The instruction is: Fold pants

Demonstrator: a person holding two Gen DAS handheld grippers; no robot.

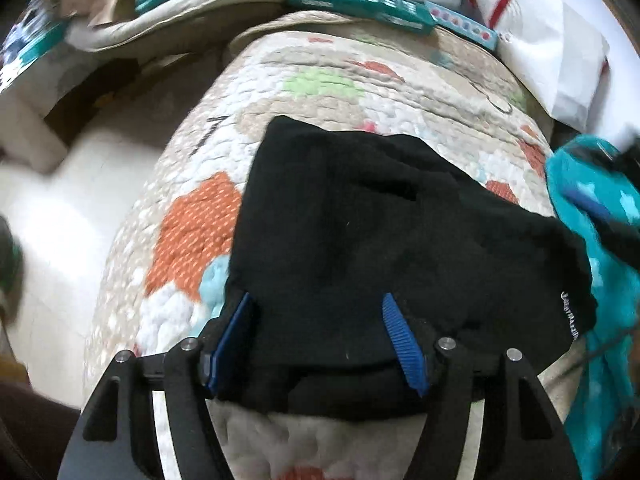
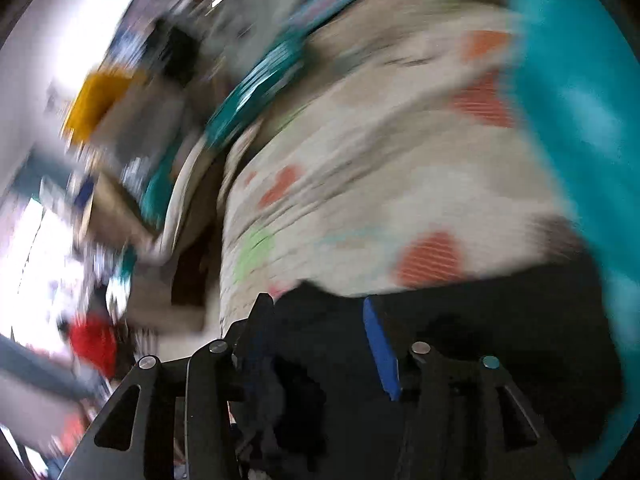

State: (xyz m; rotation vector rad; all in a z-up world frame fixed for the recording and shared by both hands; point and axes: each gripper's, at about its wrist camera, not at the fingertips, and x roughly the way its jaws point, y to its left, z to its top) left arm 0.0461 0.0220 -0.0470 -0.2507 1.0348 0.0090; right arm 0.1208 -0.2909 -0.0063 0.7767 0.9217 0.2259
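Note:
Black pants [image 1: 380, 232] lie folded into a compact dark bundle on a quilted bedcover [image 1: 320, 80] with orange, green and white patches. My left gripper [image 1: 316, 300] is open, its blue-padded fingers [image 1: 400, 336] straddling the near edge of the pants. In the blurred right wrist view the pants [image 2: 500, 320] fill the lower right. My right gripper [image 2: 316, 304] is open over their edge, with one blue pad [image 2: 380, 348] showing.
A teal starred cloth [image 1: 600, 240] lies right of the pants; it also shows in the right wrist view [image 2: 580, 100]. Teal boxes [image 1: 360, 4] and white paper bags [image 1: 540, 40] sit at the bed's far end. The bed edge drops to a pale floor [image 1: 72, 208] on the left.

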